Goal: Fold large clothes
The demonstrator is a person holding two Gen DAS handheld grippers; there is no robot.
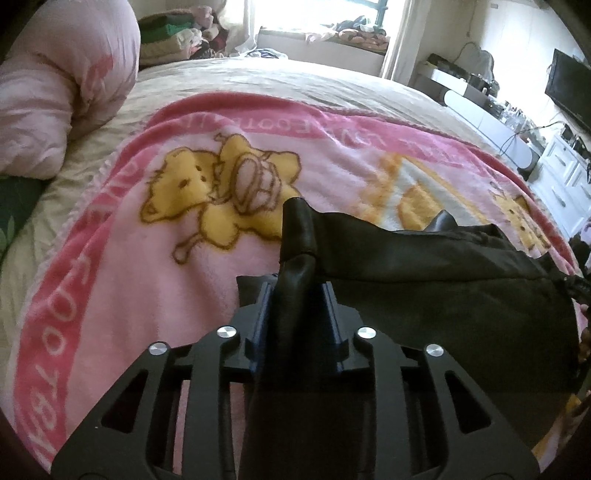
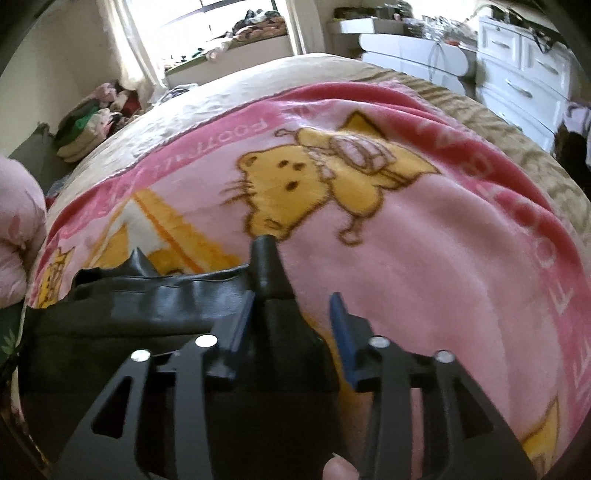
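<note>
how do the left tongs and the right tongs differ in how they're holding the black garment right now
The left tongs are closed tight on the black garment, the cloth pinched between both fingers. The right tongs stand wider: cloth lies against the left finger, with a gap to the right finger. Whether they grip is unclear. Both hold bunched garment edges above the pink blanket.

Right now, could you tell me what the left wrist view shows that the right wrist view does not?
Only the left wrist view shows the dark TV on the wall and the left tongs closed on the black garment. Only the right wrist view shows the right tongs, its blue pad standing off the fabric. Both show the pink bear blanket and the window.
</note>
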